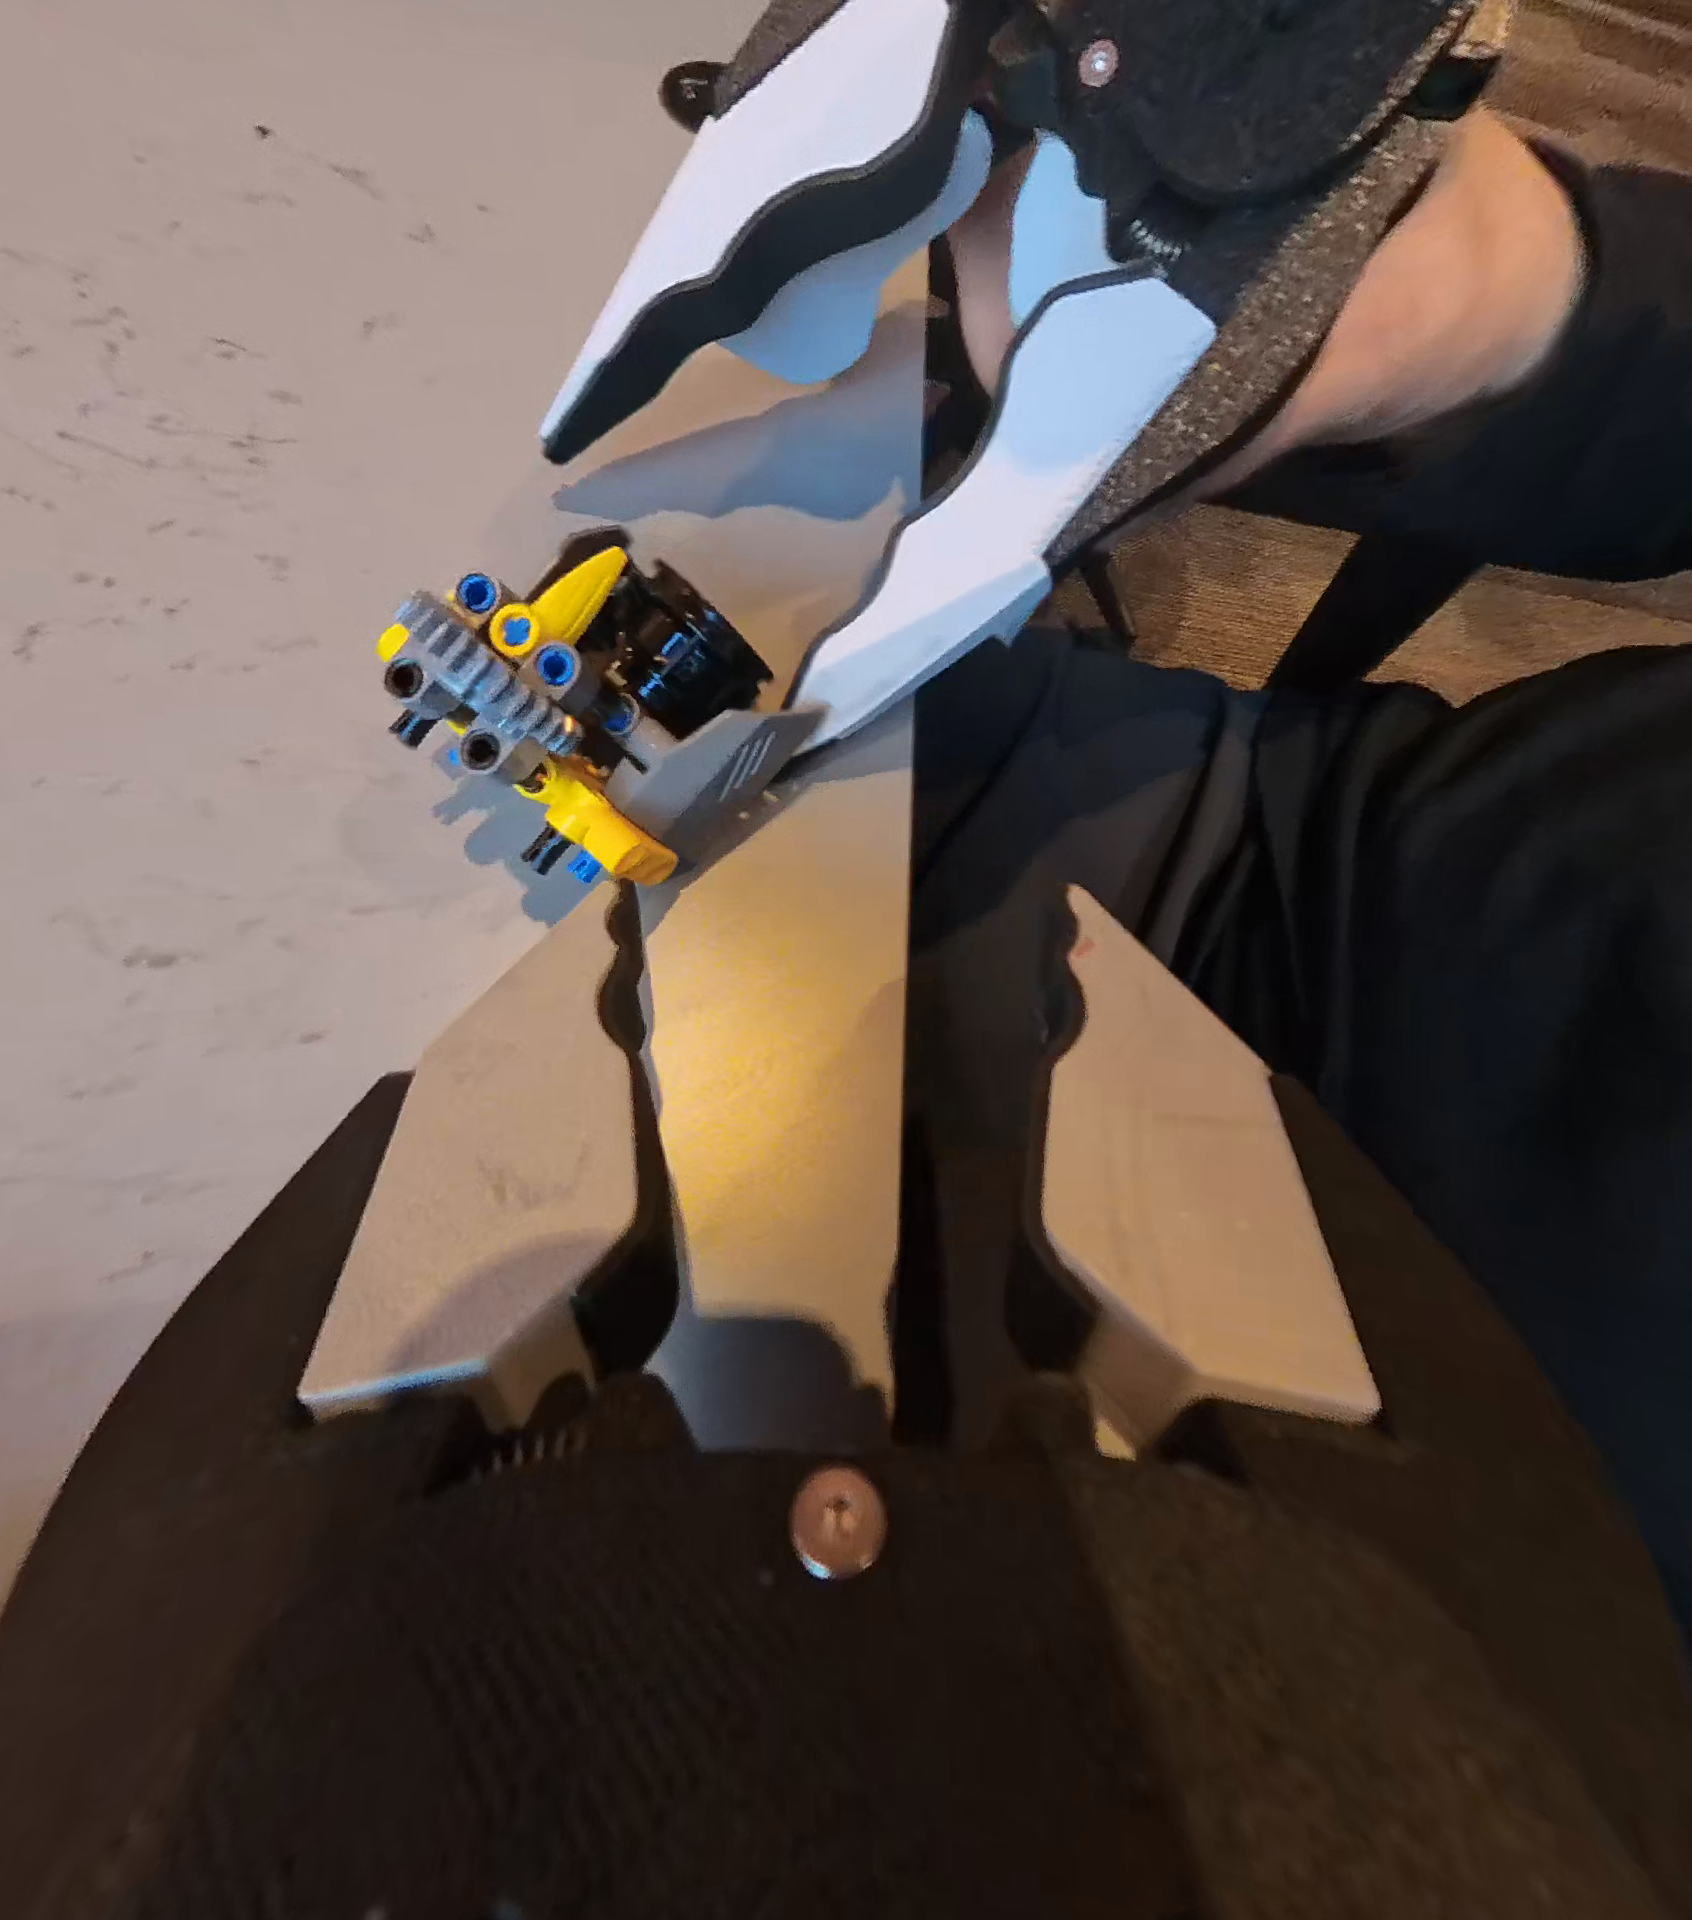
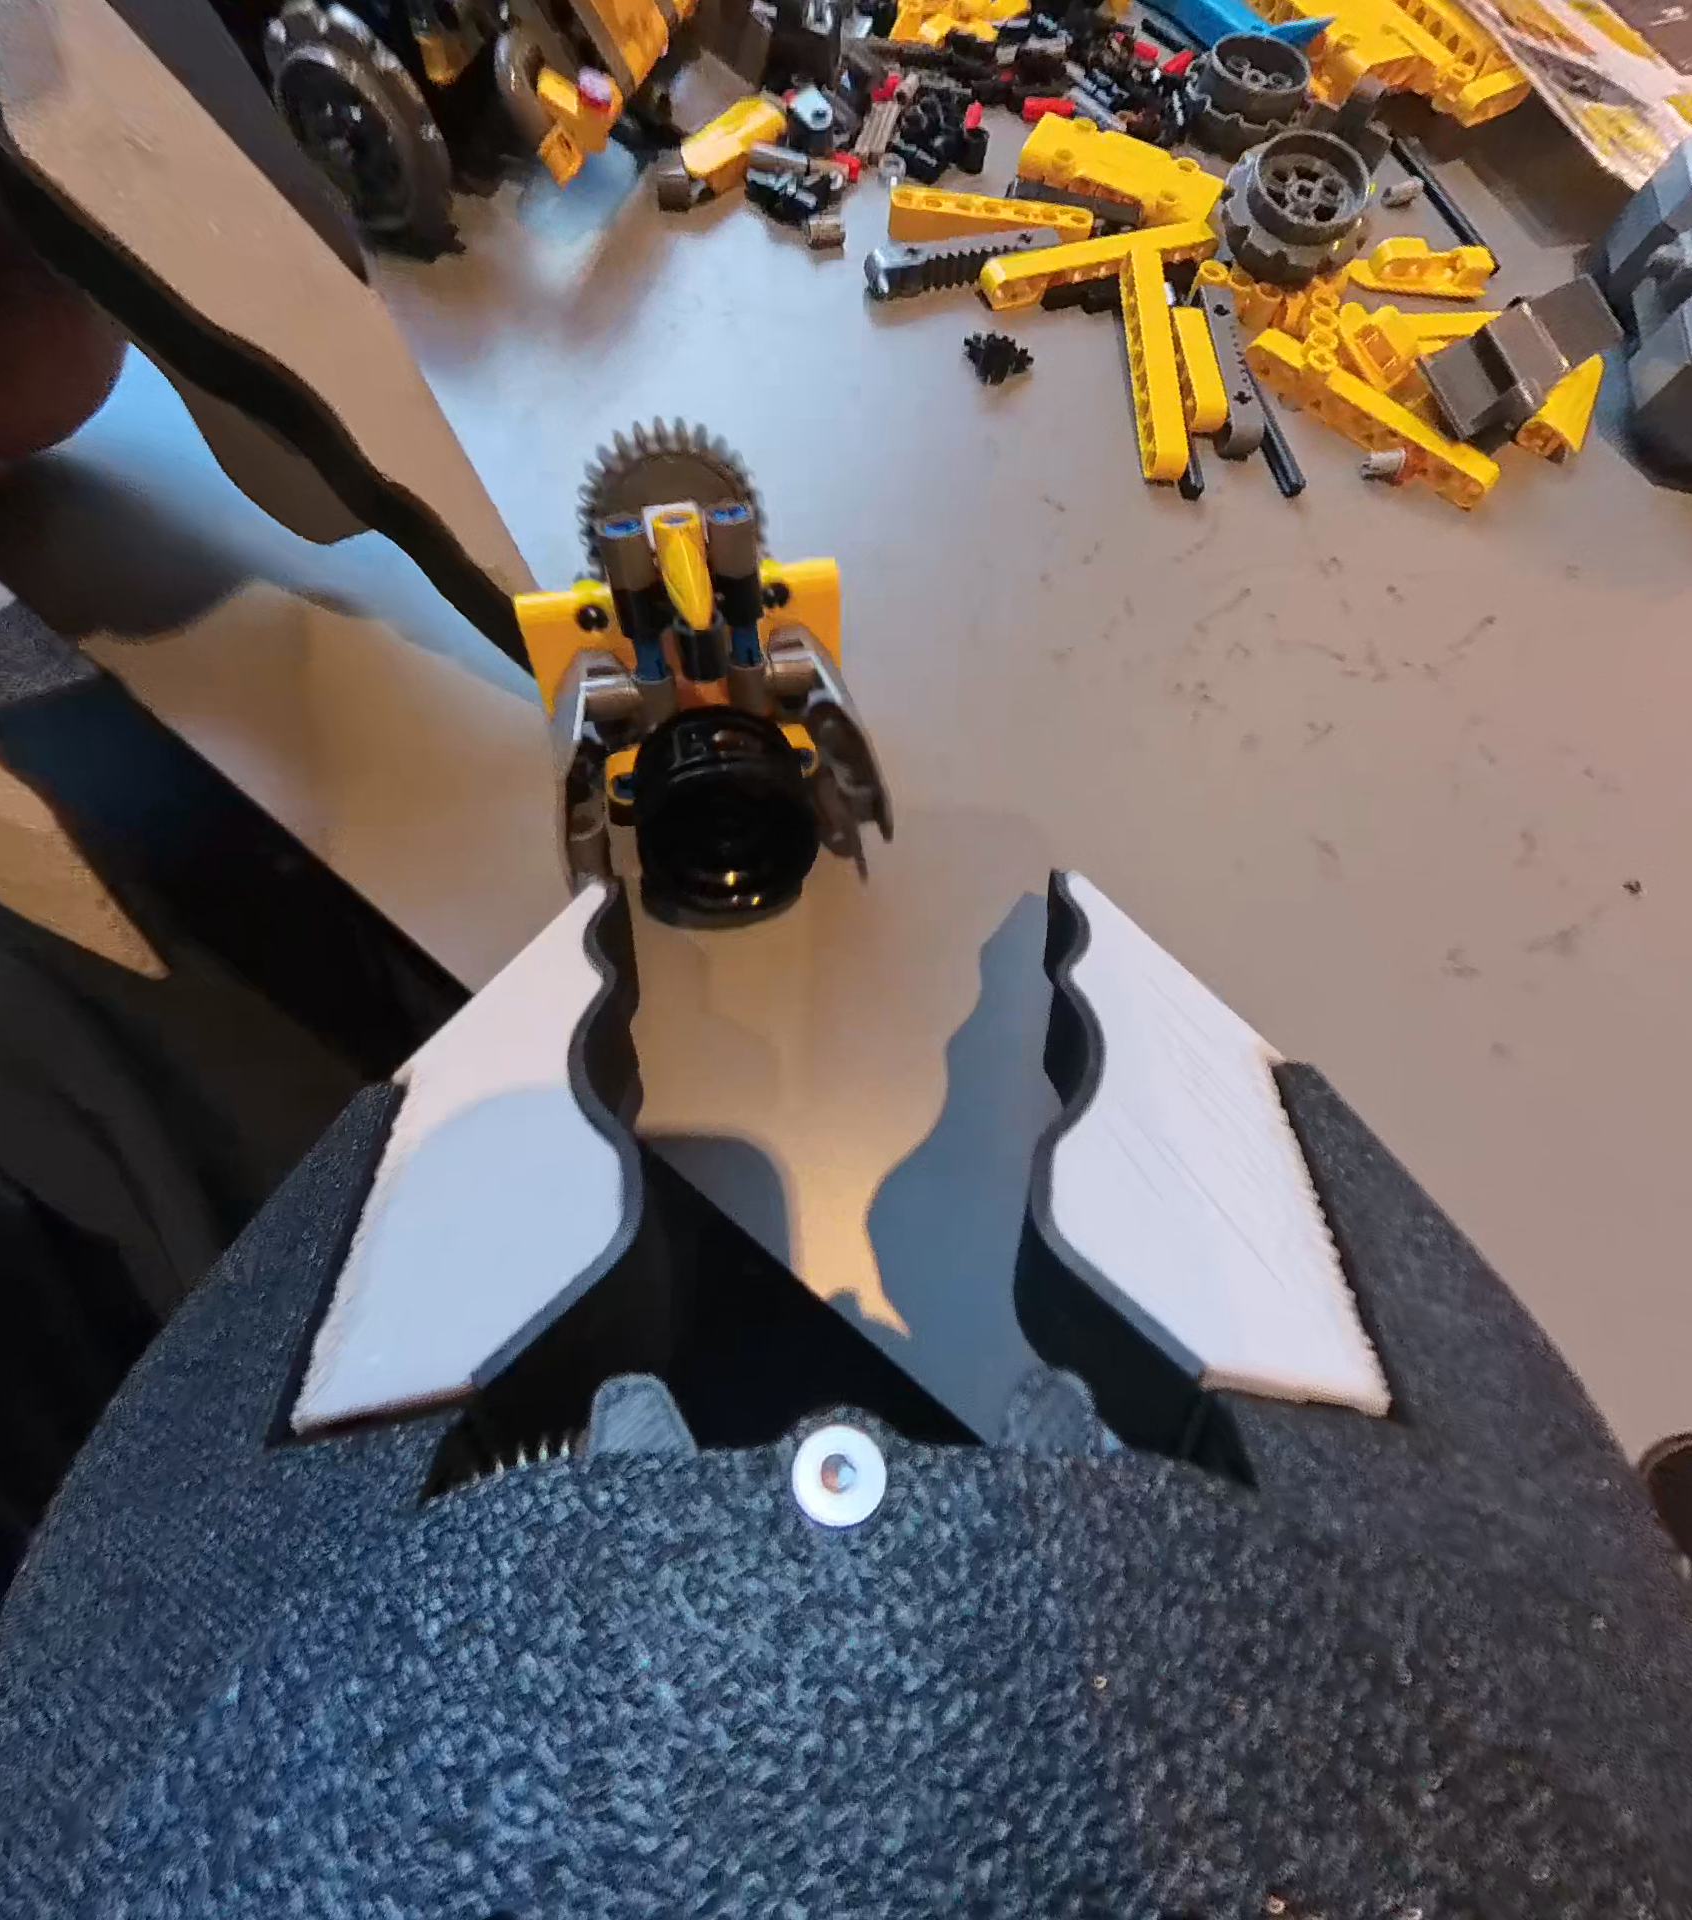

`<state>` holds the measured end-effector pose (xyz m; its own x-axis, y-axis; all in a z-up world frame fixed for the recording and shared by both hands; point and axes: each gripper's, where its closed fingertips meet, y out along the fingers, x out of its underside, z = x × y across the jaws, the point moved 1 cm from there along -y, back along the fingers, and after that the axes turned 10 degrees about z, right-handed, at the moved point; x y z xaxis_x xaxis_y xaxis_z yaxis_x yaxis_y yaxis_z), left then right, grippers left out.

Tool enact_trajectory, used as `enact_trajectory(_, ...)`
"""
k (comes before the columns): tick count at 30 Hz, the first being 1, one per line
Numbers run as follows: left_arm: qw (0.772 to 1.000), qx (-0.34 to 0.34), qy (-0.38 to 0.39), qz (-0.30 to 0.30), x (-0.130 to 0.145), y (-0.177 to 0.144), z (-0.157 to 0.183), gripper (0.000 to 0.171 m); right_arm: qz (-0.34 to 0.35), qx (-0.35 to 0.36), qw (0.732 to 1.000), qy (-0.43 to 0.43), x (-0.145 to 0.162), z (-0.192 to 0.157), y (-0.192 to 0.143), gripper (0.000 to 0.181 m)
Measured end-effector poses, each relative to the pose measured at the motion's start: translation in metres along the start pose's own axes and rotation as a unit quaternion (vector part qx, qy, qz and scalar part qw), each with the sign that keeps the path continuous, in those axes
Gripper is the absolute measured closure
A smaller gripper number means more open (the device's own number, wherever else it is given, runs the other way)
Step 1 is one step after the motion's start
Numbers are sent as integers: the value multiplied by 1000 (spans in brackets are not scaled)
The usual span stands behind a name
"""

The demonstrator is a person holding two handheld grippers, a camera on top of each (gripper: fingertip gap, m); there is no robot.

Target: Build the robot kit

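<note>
On the pale surface (image 2: 1237, 831), near its edge and well short of the heap of loose bricks (image 2: 1185, 260), sits a small brick assembly (image 2: 707, 717), light, rigid, apt to shed pieces, best pinched across its yellow sides, while the right gripper (image 2: 826, 904) and left gripper (image 1: 842, 914) both stand with jaws wide open, empty, tips just beside it.

— Where did the small brick assembly (image 2: 707, 707) sit?

— On the worktop (image 2: 1237, 883) near its edge, just ahead of my right claw (image 2: 837, 904), touching its left fingertip.

— And your left claw (image 1: 842, 914)?

— Beside the assembly, opposite. The loose brick pile (image 2: 1185, 260) lay behind it, to the right.
</note>
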<state>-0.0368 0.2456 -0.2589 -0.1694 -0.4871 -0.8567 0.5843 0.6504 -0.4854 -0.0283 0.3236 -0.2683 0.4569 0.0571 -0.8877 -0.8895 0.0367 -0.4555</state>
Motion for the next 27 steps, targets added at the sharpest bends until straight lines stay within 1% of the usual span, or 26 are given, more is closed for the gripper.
enact_trajectory(5,1000,20,17,1,-3,8,17,96,-2,-19,1000,5,11,14,-18,102)
enact_trajectory(8,999,17,26,-7,-1,5,19,100,-11,-39,999,-4,17,16,-29,107)
enact_trajectory(11,999,-24,34,-12,-1,-9,2,101,-8,-56,998,-8,17,15,-38,107)
enact_trajectory(13,996,-77,26,-19,-3,-18,-23,102,2,-91,996,-12,13,6,-41,109)
enact_trajectory(14,996,-88,20,-16,-6,-21,-31,100,5,-113,993,-20,12,0,-42,109)
enact_trajectory(15,996,-90,16,-8,-11,-21,-36,100,9,-126,991,-32,10,-3,-41,106)
enact_trajectory(16,996,-86,18,1,-15,-20,-40,101,16,-134,990,-48,7,-4,-39,102)
enact_trajectory(17,996,-82,23,6,-19,-19,-44,101,21,-138,988,-62,4,-3,-36,101)
enact_trajectory(20,997,-60,38,3,-23,-13,-49,98,7,-149,986,-72,1,1,-25,98)
enact_trajectory(24,998,-24,57,-12,-21,-8,-46,97,-17,-187,978,-90,-1,-3,-14,95)
enact_trajectory(27,998,-19,62,-21,-20,-7,-48,97,-34,-201,974,-103,2,-4,-6,94)
